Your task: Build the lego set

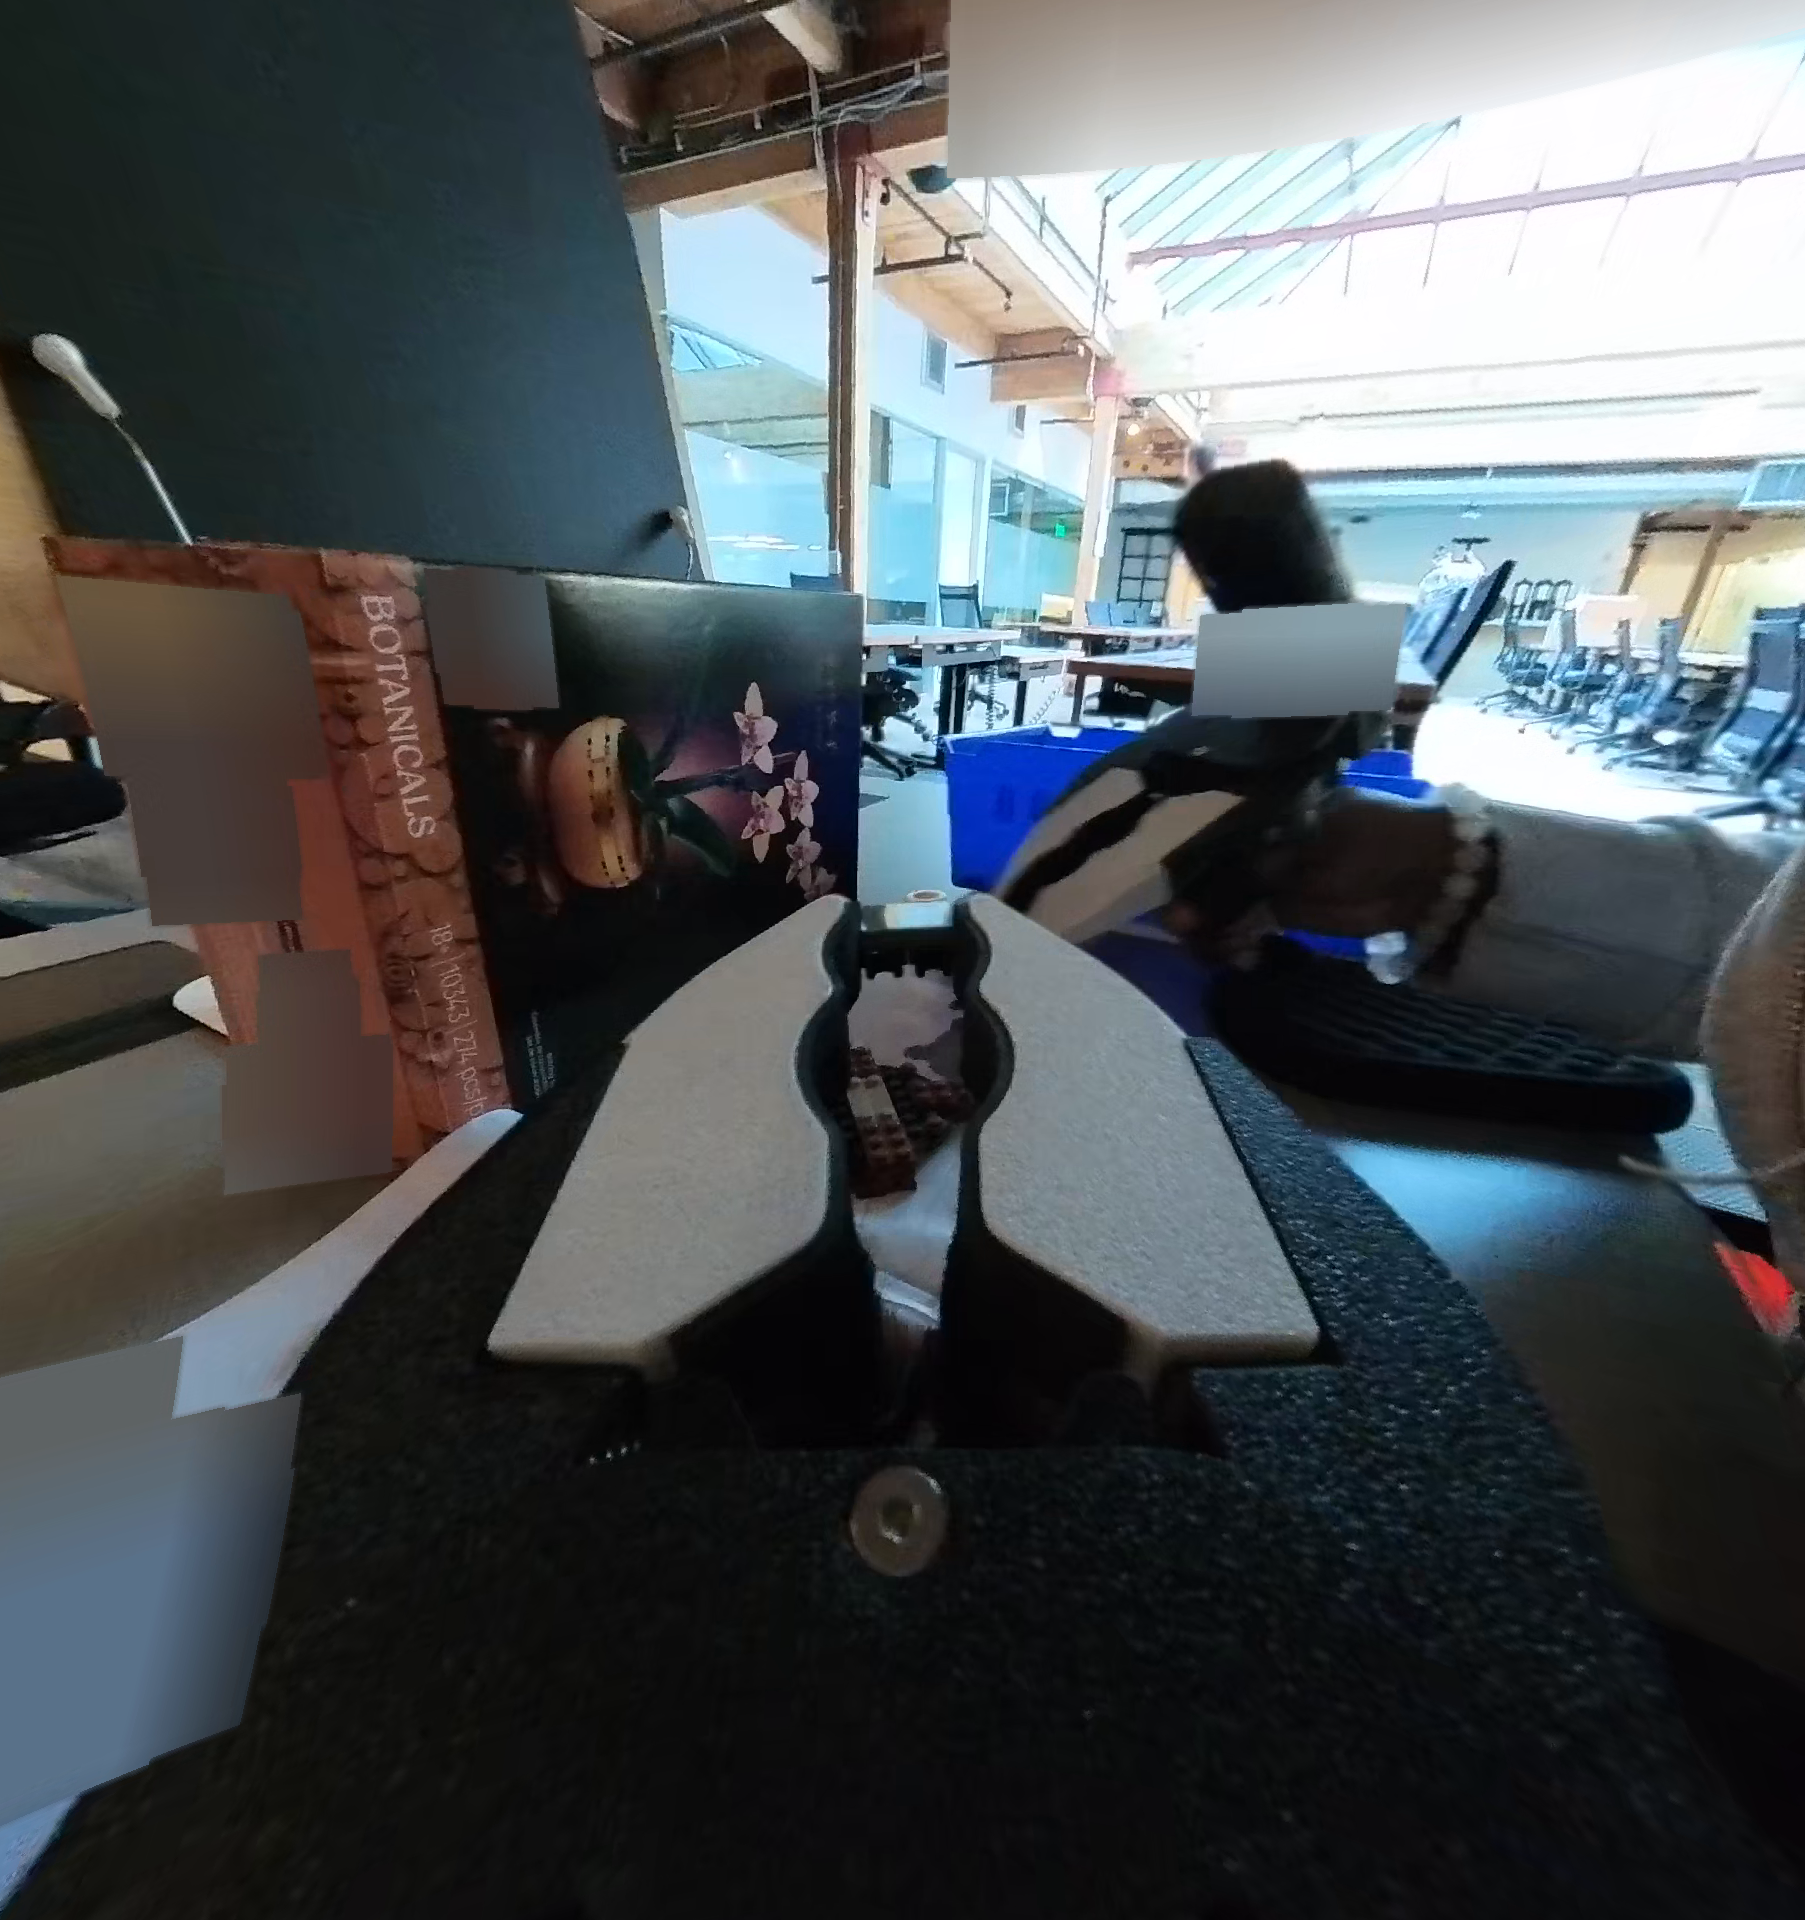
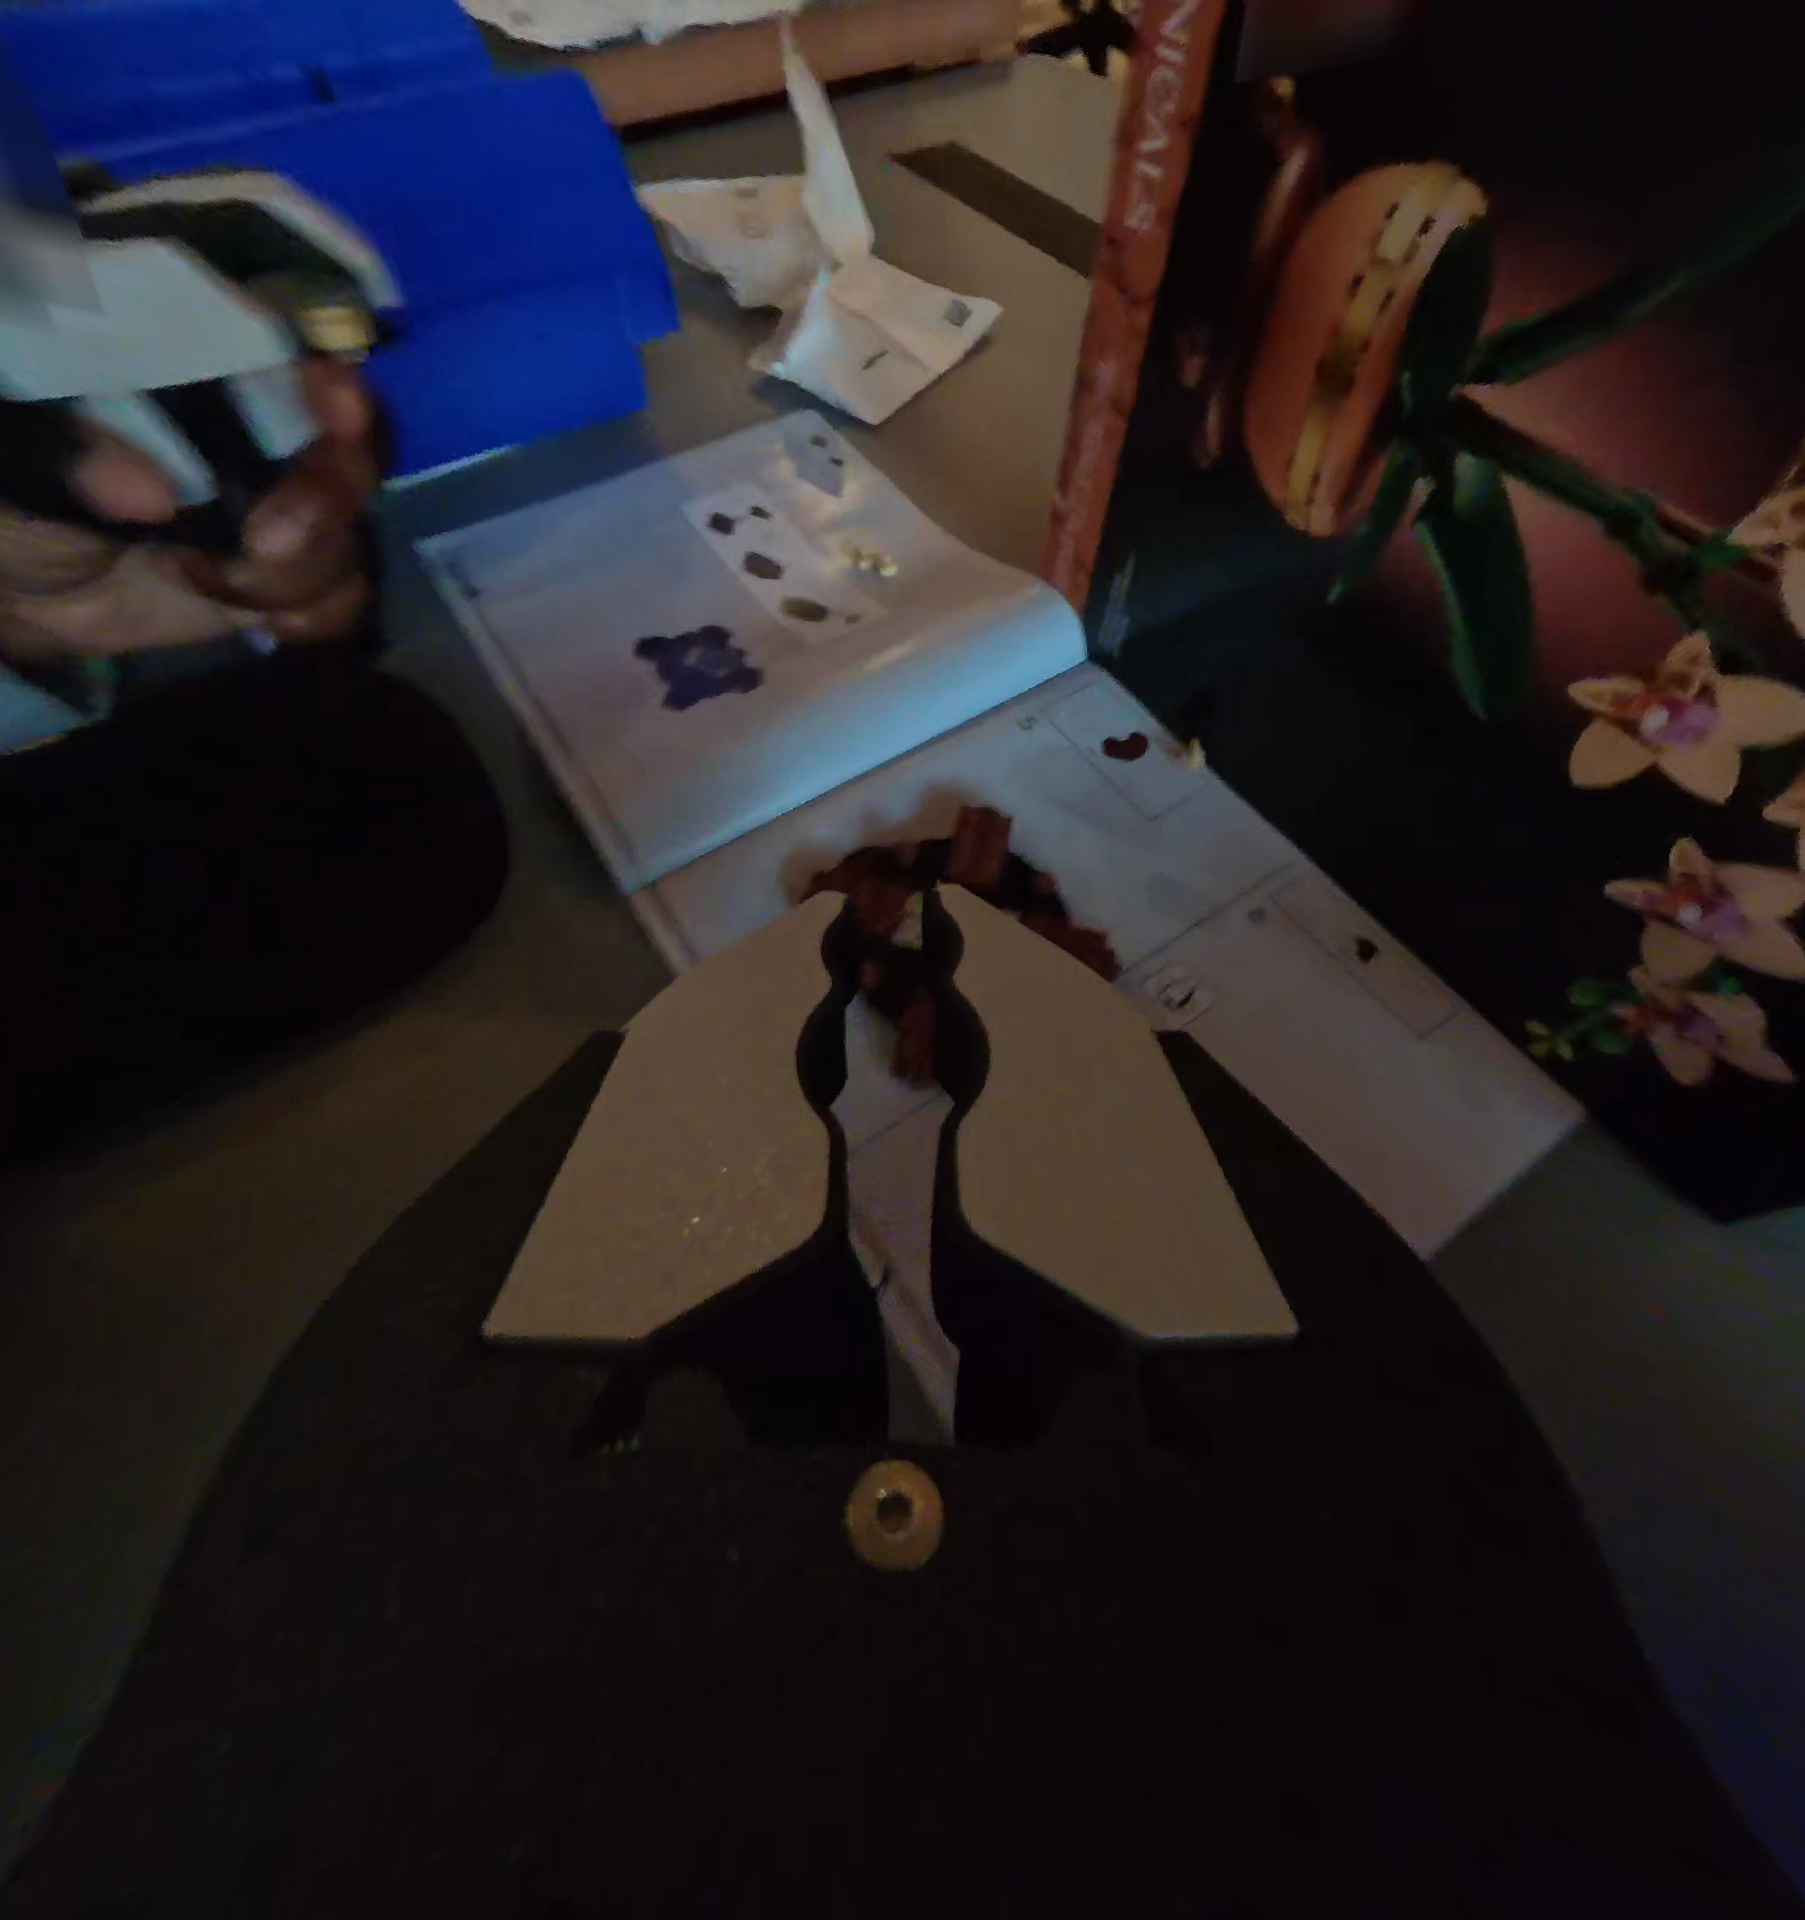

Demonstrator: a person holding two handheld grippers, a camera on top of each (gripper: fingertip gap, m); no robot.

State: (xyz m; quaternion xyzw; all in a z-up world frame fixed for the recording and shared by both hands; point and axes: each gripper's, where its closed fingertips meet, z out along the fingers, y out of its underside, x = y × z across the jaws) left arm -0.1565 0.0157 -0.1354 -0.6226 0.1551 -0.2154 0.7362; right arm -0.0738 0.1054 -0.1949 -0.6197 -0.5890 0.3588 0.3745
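One tall box [image 1: 607, 821] is seen standing upright on the grey table [image 2: 254, 1195]; it is dark, with a brown spine and a printed picture of a pale orchid in a tan pot. Just beside its foot one open instruction booklet [image 2: 773, 727] is laid flat, both white pages showing printed part diagrams. One blue bin [image 2: 482, 208] is placed behind the booklet, and one crumpled white paper bag [image 2: 856, 312] lies between bin and box. A black mesh object [image 1: 1449, 1060] is seen on the table near the person's sleeve.

On the booklet's near page a cluster of reddish-brown bricks [image 2: 981, 831] is gathered; its pieces are too blurred to be counted.

Two grippers are seen, each held in a hand. The left gripper [image 1: 913, 925] is held above the booklet with its jaws narrow, clamped on one small black brick [image 1: 913, 940] with a shiny top face and teeth along its underside. The right gripper [image 2: 893, 935] is lowered over the brown cluster with its jaws narrow; brown pieces lie between the fingertips, but whether they are gripped cannot be told.
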